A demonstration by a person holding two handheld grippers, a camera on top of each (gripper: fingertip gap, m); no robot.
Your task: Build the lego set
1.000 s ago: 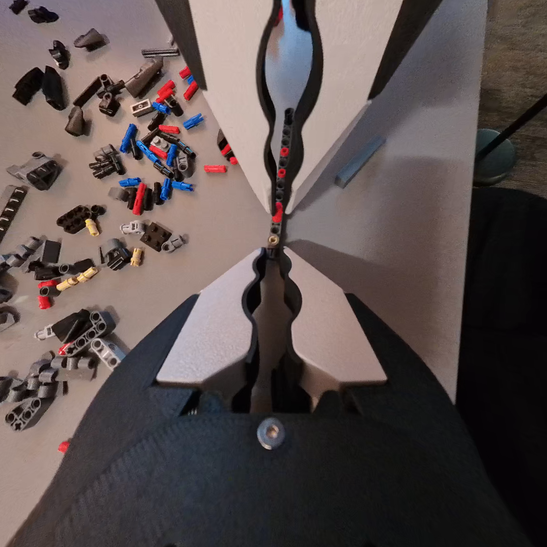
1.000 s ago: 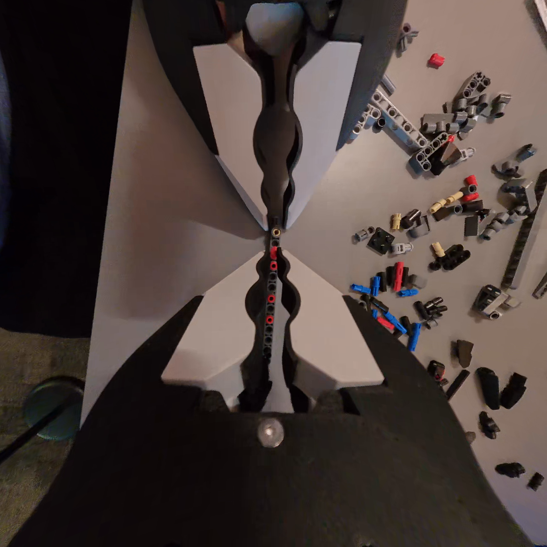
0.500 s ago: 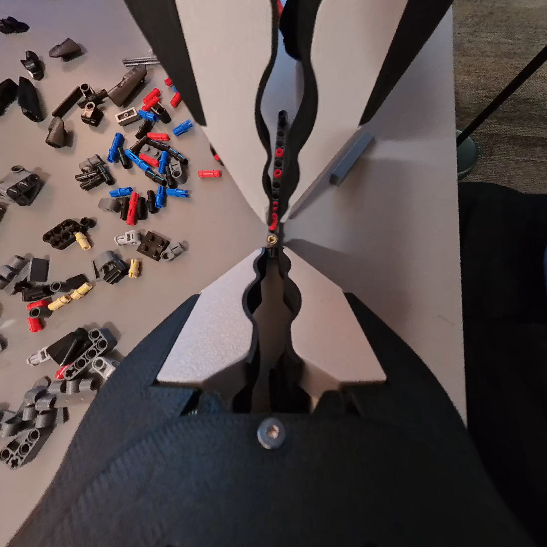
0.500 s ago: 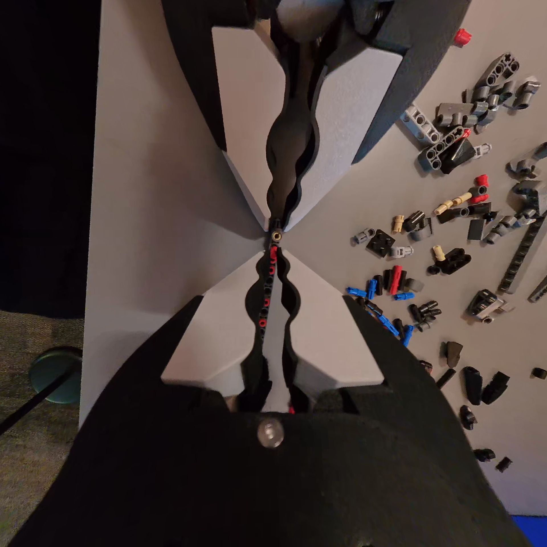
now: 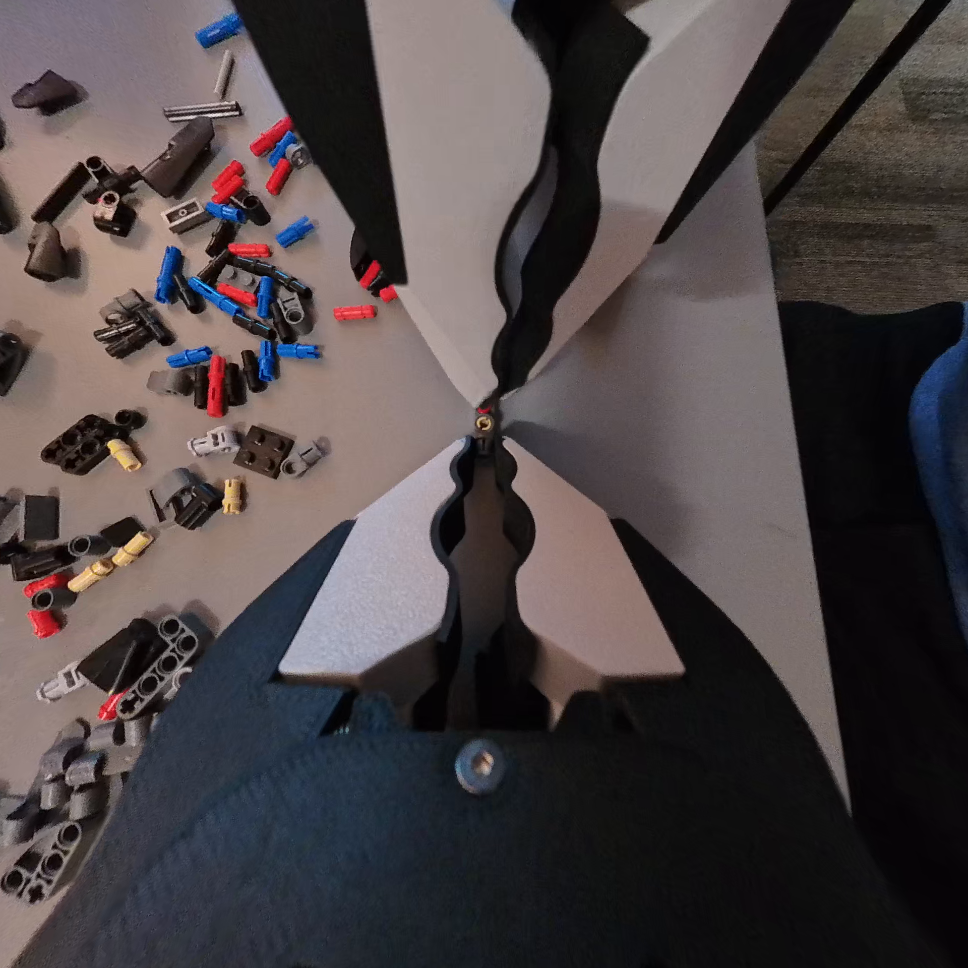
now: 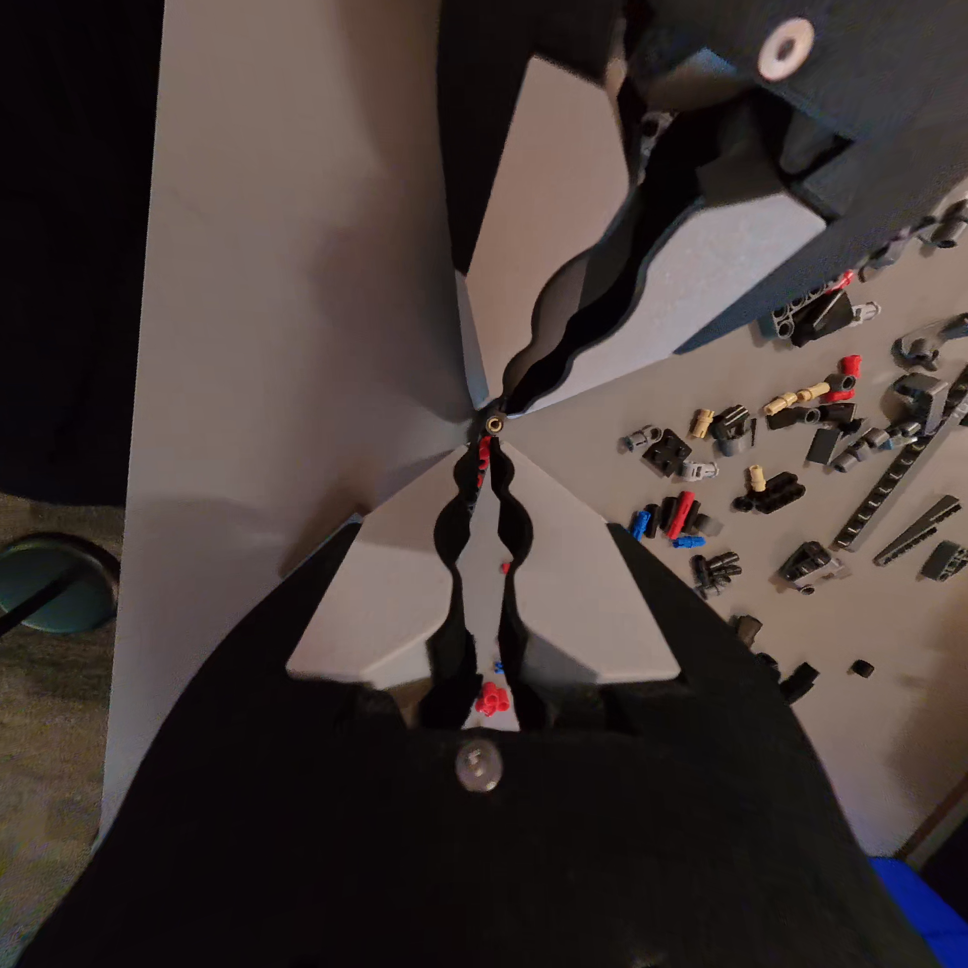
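Left tongs [image 5: 484, 445] and right tongs [image 6: 484, 445] meet tip to tip, both clamped on black beam [image 6: 492, 423] between them. Loose lego pieces [image 5: 220, 314] lie on counter [image 5: 655, 419] beside the tongs.

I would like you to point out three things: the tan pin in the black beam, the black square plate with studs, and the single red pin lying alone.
tan pin [image 6: 494, 423], right wrist view, its round end.
black square plate [image 5: 263, 451], left wrist view, studded top.
single red pin [image 5: 354, 312], left wrist view, its middle.
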